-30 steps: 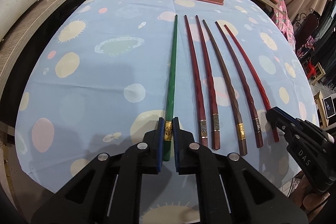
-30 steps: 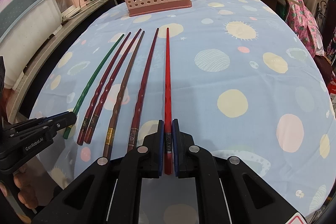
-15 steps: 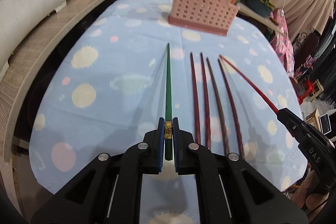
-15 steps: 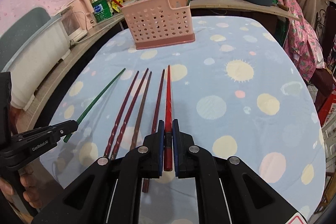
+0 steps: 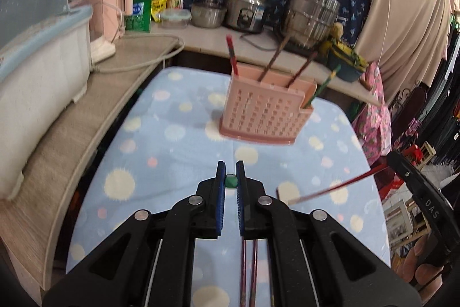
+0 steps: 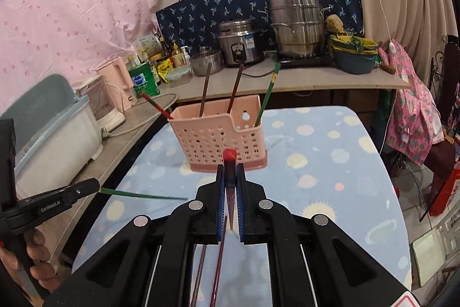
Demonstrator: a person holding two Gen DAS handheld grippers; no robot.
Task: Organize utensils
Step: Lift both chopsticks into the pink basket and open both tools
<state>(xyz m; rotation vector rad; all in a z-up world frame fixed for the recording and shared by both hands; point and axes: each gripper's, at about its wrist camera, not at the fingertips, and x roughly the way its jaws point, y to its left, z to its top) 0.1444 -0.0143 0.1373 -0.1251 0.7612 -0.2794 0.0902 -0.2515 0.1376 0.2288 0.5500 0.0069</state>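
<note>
In front of the pink holder (image 6: 218, 134), the left gripper (image 5: 231, 180) clamps a green chopstick (image 5: 231, 180) and the right gripper (image 6: 230, 180) a red one (image 6: 230, 156).

Soft even daylight, slight motion blur, strong fisheye edges.

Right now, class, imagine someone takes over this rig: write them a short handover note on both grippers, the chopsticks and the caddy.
Left gripper: shut on the green chopstick, held above the table.
Right gripper: shut on the red chopstick, also in the air.
Done: four chopsticks stand in the pink caddy.
Left: put in both held chopsticks, then the dark ones lying on the table below the grippers.
</note>
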